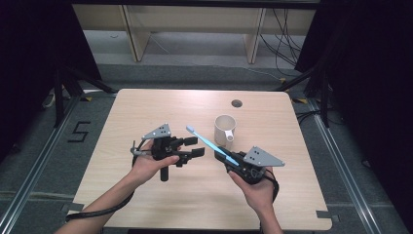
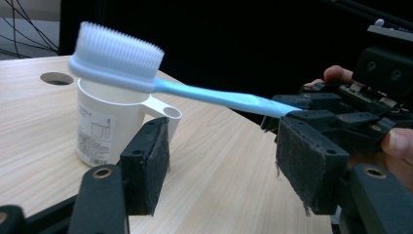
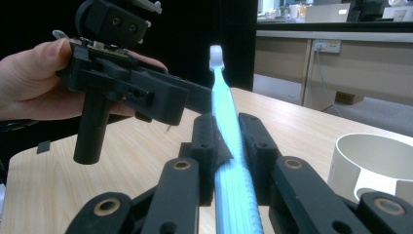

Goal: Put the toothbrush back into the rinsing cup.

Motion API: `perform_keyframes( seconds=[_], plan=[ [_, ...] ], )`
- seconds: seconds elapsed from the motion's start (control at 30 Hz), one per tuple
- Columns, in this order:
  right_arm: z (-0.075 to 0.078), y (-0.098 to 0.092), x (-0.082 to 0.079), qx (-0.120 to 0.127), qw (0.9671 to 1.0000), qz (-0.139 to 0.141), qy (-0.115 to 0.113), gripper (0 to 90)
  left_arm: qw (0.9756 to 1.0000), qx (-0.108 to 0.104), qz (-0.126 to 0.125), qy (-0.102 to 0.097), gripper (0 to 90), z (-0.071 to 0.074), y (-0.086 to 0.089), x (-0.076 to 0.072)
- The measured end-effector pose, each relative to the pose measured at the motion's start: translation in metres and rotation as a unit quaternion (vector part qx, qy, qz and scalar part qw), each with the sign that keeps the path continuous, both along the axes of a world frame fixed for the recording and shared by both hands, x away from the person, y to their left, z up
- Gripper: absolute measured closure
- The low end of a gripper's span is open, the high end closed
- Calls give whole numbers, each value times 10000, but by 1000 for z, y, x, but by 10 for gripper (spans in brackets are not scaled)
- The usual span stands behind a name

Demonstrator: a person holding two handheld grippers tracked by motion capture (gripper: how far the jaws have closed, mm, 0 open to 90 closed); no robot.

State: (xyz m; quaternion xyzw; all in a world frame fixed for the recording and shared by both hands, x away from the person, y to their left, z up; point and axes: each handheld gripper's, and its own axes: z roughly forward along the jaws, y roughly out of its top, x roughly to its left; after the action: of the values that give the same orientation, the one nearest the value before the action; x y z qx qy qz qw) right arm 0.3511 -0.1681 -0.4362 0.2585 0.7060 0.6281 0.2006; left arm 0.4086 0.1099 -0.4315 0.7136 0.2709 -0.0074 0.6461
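High view: we see right tongs (image 1: 229, 158) clamping a slim blue plastic toothbrush (image 1: 210, 145); left tongs (image 1: 195, 147) gape beside a cylindrical white cup (image 1: 224, 129).

Two hand-held claws, left claw (image 1: 194, 147) and right claw (image 1: 225, 157): black bodies of blocky linked parts, each topped by a grey three-cornered plate dotted with small holes, each trailing a black cable; the left has a black post-like grip below the body. Jaws are black bars with round brass-coloured pivot bushings at the base and dark, rough-textured pads (image 2: 150, 163) on the inner faces, fraying at one pad's edge, with small screw holes along the sides. Person: forearms bare, no sleeves in view, a dark strap at the right wrist.
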Motion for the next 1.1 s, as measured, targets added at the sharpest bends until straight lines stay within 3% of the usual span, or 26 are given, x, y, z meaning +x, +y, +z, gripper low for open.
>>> perform_keyframes(
  seconds=[0.03, 0.07, 0.2, 0.27, 0.3, 0.37, 0.47, 0.53, 0.7, 0.73, 0.83, 1.07, 1.1],
  plan=[
    [0, 1, -2, 70, 9997, 78, 232, 788, 10000, -7, -8, -27, 364, 1, -1, 0],
    [1, 0, -2, -19, 9999, 31, 127, 788, 10000, 11, -1, -62, 363, 2, -1, 0],
    [1, -1, -3, -41, 9998, -3, 173, 787, 10000, -42, 5, -76, 364, 4, -2, -1],
    [2, -1, -2, -63, 10000, -4, 56, 787, 10000, -50, 3, -73, 365, 4, -3, -1],
    [2, 0, -4, -27, 9998, 4, 194, 788, 10000, -51, 0, -68, 365, 4, -3, -1],
    [2, 0, -3, -18, 9998, 17, 180, 787, 10000, -63, -4, -62, 365, 5, -3, -1],
    [1, -1, -1, -90, 9999, -47, -55, 788, 9999, -85, 2, -67, 366, 5, -3, 0],
    [2, -1, -1, -76, 9999, -31, -66, 787, 9999, -117, 7, -50, 367, 6, -3, 0],
    [1, 0, -1, -22, 10000, 22, -52, 787, 9998, -215, 30, -10, 370, 8, -3, 1],
    [1, 0, -4, -52, 9999, 24, 118, 787, 9997, -227, 33, 1, 371, 9, -3, 1],
    [2, 0, -5, -97, 9998, -8, 152, 788, 9996, -262, 56, 40, 378, 9, -4, 1],
    [1, 1, -4, -32, 10000, -24, 38, 787, 9990, -376, 133, 218, 452, 9, -7, 3],
    [1, 2, -5, 13, 9999, 3, 103, 787, 9988, -408, 137, 246, 467, 9, -8, 3]
  ],
)
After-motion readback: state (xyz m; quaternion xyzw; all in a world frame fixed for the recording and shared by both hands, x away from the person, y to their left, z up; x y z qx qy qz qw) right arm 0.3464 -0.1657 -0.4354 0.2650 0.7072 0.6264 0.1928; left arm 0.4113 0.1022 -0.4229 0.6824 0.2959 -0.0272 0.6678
